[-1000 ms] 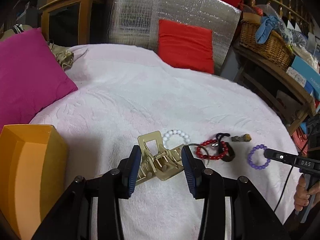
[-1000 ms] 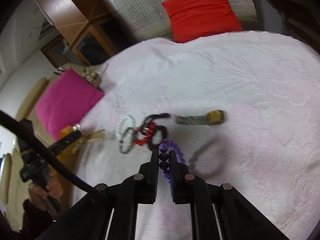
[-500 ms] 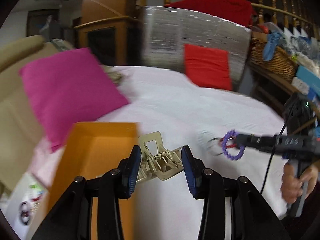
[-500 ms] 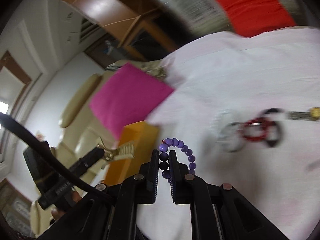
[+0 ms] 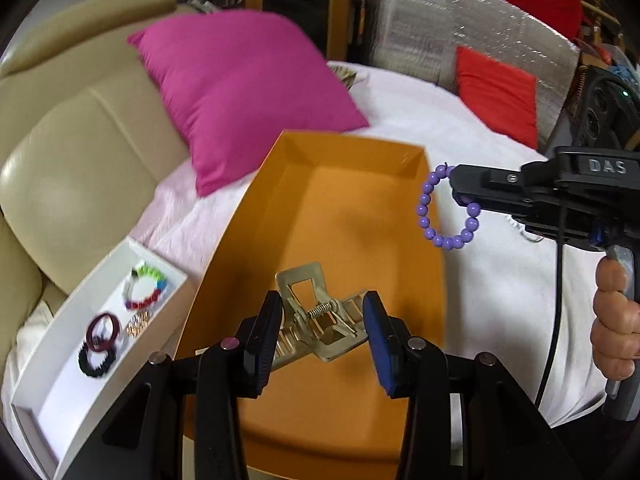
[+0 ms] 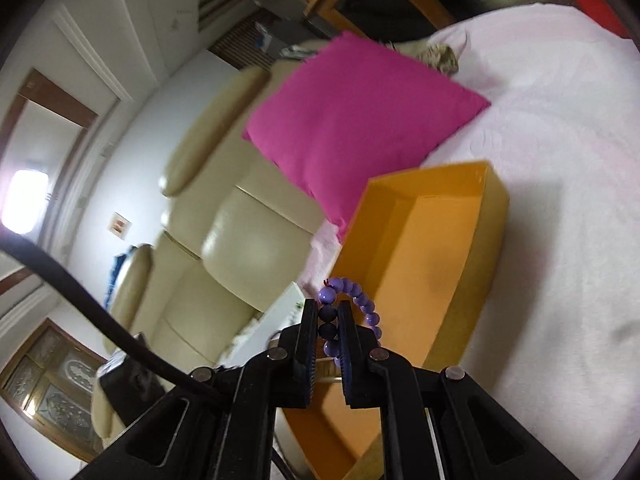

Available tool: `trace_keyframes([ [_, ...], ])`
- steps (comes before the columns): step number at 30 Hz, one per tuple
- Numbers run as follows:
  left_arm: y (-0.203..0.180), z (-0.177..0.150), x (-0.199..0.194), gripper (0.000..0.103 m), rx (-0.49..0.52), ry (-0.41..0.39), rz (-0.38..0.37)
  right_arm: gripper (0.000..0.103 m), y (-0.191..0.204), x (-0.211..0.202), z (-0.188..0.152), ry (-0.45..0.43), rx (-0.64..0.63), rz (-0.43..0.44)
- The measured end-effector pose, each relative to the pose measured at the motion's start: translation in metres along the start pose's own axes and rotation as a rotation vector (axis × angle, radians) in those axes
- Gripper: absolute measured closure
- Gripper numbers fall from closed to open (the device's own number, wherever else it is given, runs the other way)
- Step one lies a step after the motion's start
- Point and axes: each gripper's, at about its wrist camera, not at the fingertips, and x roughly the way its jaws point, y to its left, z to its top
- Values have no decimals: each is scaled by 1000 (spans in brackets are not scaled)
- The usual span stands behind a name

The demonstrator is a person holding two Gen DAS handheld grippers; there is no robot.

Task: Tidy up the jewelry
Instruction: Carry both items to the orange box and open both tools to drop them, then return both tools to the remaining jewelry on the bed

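Hair clip between left fingers; contact unclear.

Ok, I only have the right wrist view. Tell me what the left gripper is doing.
Observer: The left gripper is shut on a beige hair clip, held over the orange box.
Operator: Give me what's in the white tray; I only see a corner of it.
Observer: The white tray holds a multicoloured bracelet, dark red rings and a black scrunchie.
Operator: Now say where my purple bracelet sits against the box.
Observer: Seen from the left wrist, the purple bracelet hangs from the right gripper at the box's right edge. I cannot tell if it is inside the rim.
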Motion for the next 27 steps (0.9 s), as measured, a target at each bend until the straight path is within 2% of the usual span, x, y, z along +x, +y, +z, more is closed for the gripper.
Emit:
trace_keyframes([
  [5,8,-14,9,59,-11,35,10,92,-2,35,0,39,7,-101],
  [6,9,-14,12,59,-12,40,20,89,-3,42,1,48,15,-112],
  [10,15,-11,9,59,-21,41,53,88,-15,51,7,69,43,-151],
  [11,14,-10,6,57,-19,38,61,83,-16,52,8,74,51,-142],
  [12,13,-9,-2,56,-13,26,71,72,-16,51,10,77,59,-130],
  [14,13,-8,-16,52,-4,-2,83,62,-15,47,14,61,61,-116],
  [15,13,-7,-25,51,4,-19,89,62,-13,44,15,50,49,-112],
  [18,11,1,-48,49,20,-68,118,62,-7,21,24,1,21,-102],
  [22,3,13,-65,48,35,-100,119,62,-3,-27,28,-78,-5,-94],
  [27,-30,21,-73,47,80,-118,79,62,-23,-105,17,-156,-2,-146],
])
